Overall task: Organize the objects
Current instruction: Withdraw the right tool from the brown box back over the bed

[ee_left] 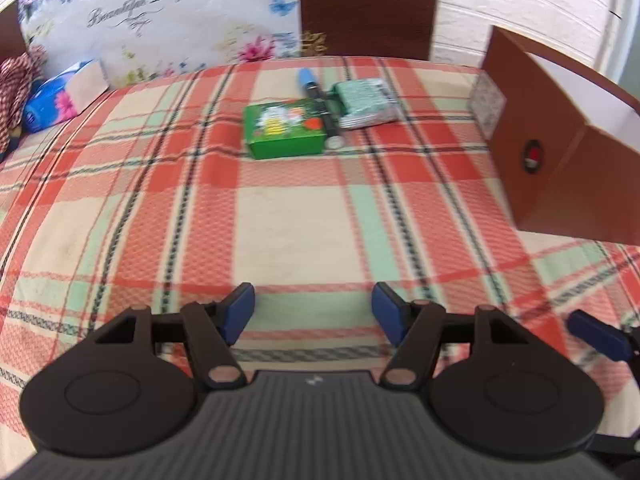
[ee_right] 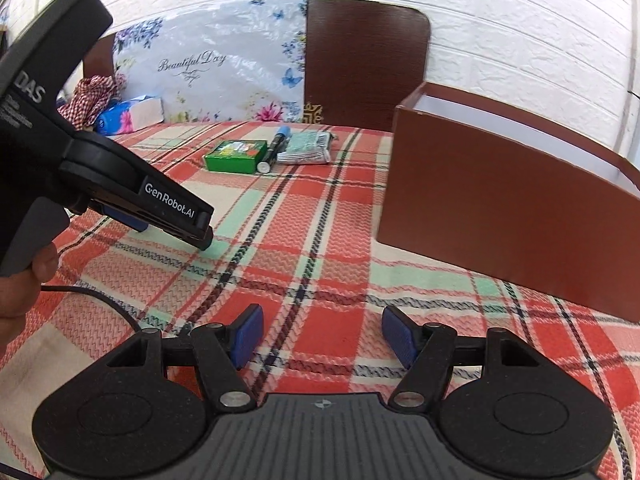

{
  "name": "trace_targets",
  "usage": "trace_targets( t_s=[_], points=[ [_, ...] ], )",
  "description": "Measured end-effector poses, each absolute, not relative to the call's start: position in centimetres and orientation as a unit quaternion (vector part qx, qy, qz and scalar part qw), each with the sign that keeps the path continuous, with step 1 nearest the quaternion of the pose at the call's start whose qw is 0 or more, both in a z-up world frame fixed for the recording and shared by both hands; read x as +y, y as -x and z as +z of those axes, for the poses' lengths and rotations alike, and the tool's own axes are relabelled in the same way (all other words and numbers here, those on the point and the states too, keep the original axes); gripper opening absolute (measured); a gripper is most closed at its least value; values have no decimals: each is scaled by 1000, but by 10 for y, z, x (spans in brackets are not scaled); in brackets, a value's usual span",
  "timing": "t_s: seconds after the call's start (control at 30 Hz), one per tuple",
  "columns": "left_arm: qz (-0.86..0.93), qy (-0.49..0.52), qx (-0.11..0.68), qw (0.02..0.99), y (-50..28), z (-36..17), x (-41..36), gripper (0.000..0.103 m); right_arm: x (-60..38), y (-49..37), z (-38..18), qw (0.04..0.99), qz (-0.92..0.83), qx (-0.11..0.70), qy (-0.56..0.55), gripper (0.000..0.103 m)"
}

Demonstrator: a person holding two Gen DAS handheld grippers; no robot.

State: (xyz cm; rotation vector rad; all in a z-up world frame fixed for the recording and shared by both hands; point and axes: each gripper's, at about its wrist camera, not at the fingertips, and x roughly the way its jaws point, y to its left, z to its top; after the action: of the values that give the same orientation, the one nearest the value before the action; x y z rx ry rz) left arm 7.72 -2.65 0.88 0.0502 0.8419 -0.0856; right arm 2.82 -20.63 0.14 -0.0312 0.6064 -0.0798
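Observation:
A green box, a black marker with a blue cap and a pale green packet lie side by side at the far middle of the plaid cloth. A brown open box stands at the right. My left gripper is open and empty, low over the cloth well short of the objects; it also shows in the right wrist view. My right gripper is open and empty, to the right of the left one; one of its fingertips shows in the left wrist view.
The plaid cloth covers the surface. A floral plastic bag, a brown headboard, a blue tissue pack and a red checked cloth stand at the back.

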Motion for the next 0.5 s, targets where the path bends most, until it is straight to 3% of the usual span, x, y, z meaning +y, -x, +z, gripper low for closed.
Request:
trace_targets(
  t_s=[0.23, 0.3, 0.43, 0.5],
  points=[
    [7, -34, 379, 925, -95, 3, 14, 73, -188, -46, 3, 952, -15, 304, 28, 67],
    [40, -22, 369, 928, -105, 0, 40, 77, -180, -56, 4, 952, -3, 303, 34, 66],
    [83, -1, 324, 942, -110, -16, 91, 98, -164, -86, 3, 952, 22, 304, 31, 66],
    [69, 44, 304, 949, -106, -16, 107, 96, -156, -105, 4, 953, 28, 300, 30, 65]
  ],
)
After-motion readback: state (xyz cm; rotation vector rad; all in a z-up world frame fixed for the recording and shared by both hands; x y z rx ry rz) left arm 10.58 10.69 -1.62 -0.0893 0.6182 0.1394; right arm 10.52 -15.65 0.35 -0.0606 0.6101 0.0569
